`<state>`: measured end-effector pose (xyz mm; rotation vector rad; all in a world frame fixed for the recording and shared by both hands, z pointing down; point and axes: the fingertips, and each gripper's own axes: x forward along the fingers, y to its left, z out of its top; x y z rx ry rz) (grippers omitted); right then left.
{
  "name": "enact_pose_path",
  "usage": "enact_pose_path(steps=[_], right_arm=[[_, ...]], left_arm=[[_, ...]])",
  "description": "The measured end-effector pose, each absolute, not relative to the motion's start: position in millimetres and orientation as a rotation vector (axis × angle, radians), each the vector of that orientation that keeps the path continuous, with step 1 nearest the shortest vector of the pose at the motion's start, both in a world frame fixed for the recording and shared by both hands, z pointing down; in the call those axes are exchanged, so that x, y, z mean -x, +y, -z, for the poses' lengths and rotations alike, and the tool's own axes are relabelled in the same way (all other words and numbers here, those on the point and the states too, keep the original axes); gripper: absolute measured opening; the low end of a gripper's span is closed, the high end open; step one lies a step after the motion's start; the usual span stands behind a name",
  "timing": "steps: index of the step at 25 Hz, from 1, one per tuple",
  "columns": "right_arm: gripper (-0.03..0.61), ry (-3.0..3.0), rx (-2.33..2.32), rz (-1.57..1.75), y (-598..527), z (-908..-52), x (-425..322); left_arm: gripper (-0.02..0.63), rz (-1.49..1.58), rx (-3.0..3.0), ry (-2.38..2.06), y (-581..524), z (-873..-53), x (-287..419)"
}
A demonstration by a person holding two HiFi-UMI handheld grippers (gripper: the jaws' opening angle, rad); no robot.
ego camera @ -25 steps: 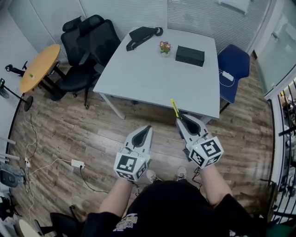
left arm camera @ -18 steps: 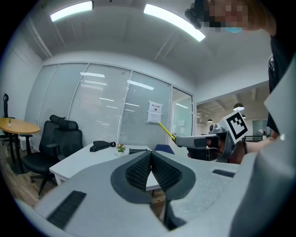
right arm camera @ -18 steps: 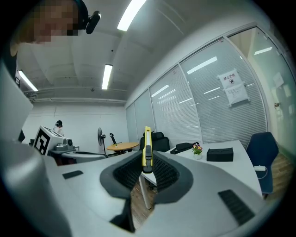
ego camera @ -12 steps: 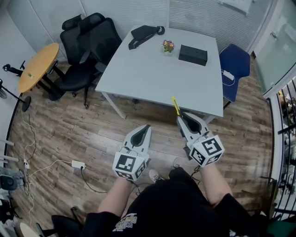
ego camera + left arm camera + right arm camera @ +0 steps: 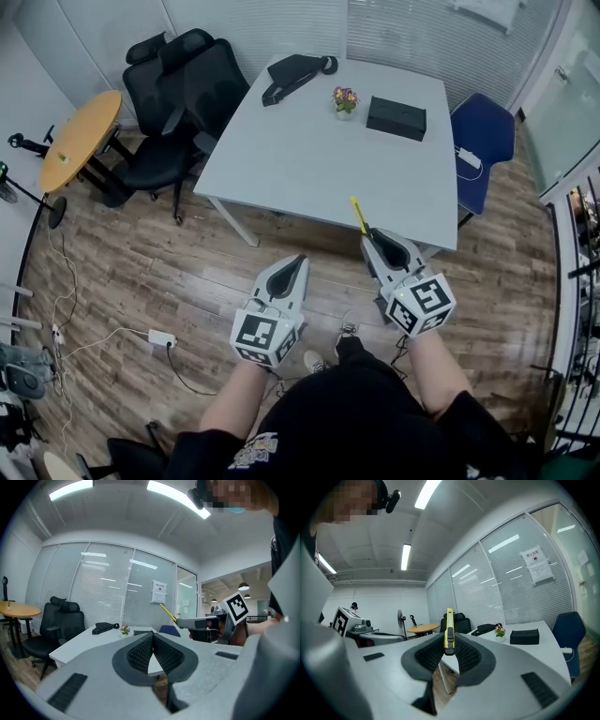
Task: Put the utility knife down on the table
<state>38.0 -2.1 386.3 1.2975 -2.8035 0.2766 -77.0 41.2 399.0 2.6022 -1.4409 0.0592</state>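
A yellow utility knife (image 5: pixel 357 215) (image 5: pixel 449 631) sticks up and forward out of my right gripper (image 5: pixel 371 232) (image 5: pixel 449 651), which is shut on its lower end. The knife tip hangs over the near edge of the white table (image 5: pixel 319 159). My left gripper (image 5: pixel 298 261) (image 5: pixel 153 637) is shut with nothing between its pads, held over the wooden floor short of the table. In the left gripper view the right gripper (image 5: pixel 180 621) shows at the right with the knife (image 5: pixel 168 612) slanting up from it.
On the table's far side lie a black bag (image 5: pixel 292 74), a small flower pot (image 5: pixel 345 99) and a black box (image 5: pixel 396 117). Black office chairs (image 5: pixel 178 103) stand at the table's left, a blue chair (image 5: pixel 483 150) at its right. A round wooden table (image 5: pixel 79 136) is farther left.
The person has stepped a little closer to the table. Both grippers keep their pose, and the knife tip now reaches the table's near edge.
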Motion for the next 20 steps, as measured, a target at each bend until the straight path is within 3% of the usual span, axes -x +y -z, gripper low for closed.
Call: enact_pose_path(steps=[20], right_arm=[[0.071,-2.804,-1.298,-0.322,-136.1,-403.4,-108.0]], left_arm=[[0.005,-0.078,-2.578,-1.472,-85.0,-406.7,13.3]])
